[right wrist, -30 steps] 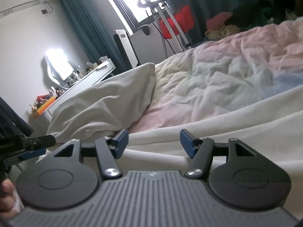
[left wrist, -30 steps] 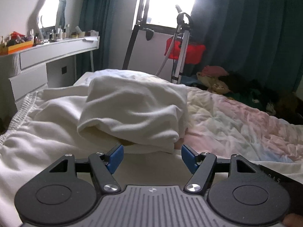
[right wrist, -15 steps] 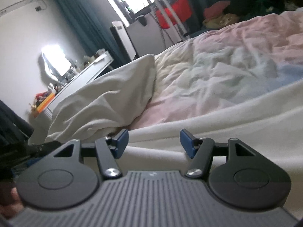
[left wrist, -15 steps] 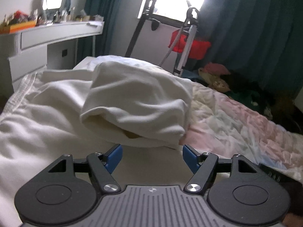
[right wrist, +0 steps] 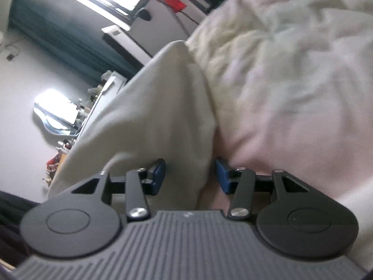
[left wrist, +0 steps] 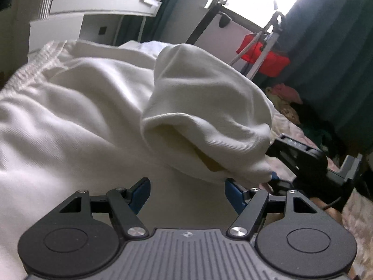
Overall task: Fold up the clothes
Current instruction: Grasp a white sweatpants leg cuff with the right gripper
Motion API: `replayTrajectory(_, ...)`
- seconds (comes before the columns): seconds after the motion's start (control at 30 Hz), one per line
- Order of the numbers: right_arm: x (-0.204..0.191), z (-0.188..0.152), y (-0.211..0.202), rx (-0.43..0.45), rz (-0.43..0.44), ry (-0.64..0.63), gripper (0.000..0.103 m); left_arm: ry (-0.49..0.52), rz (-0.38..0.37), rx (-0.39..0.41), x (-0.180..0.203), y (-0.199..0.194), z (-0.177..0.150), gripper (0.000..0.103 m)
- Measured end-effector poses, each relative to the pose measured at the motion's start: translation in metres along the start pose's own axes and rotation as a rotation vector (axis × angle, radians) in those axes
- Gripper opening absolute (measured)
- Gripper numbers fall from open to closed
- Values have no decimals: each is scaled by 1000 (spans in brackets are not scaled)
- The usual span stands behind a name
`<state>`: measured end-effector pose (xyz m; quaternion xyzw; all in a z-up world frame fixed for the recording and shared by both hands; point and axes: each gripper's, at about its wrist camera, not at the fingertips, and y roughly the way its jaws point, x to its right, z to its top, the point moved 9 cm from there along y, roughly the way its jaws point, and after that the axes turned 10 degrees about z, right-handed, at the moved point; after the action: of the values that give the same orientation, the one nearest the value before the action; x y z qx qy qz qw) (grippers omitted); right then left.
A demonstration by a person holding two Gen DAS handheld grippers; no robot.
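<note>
1. White garment [left wrist: 77, 107] lies spread on the bed, elastic waistband at far left, one end doubled back into a raised fold [left wrist: 205, 107].
2. Left gripper [left wrist: 186, 192] low over the cloth, jaws apart, nothing between them.
3. Right gripper [right wrist: 190, 175] jaws apart, straddling the fold's edge [right wrist: 163, 121], not clamped; seen from the left camera it sits at the fold's right tip.
4. Pastel quilt [right wrist: 291, 81] under the garment.
5. White dresser [left wrist: 93, 16], teal curtains [left wrist: 338, 46] behind.
</note>
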<state>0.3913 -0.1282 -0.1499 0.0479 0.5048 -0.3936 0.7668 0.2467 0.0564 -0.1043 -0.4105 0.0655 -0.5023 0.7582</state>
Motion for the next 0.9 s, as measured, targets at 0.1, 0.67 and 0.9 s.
replayTrajectory(0.1, -10, 1, 14, -7, 11, -52, 14, 16, -29, 49, 3, -4, 5, 72)
replayTrajectory(0.67, 56, 197, -260, 480, -451, -303, 12, 176, -120, 63, 59, -18, -27, 72)
replayTrajectory(0.9, 78, 255, -307, 541, -713, -466, 12, 188, -108, 36, 64, 7, -29, 72)
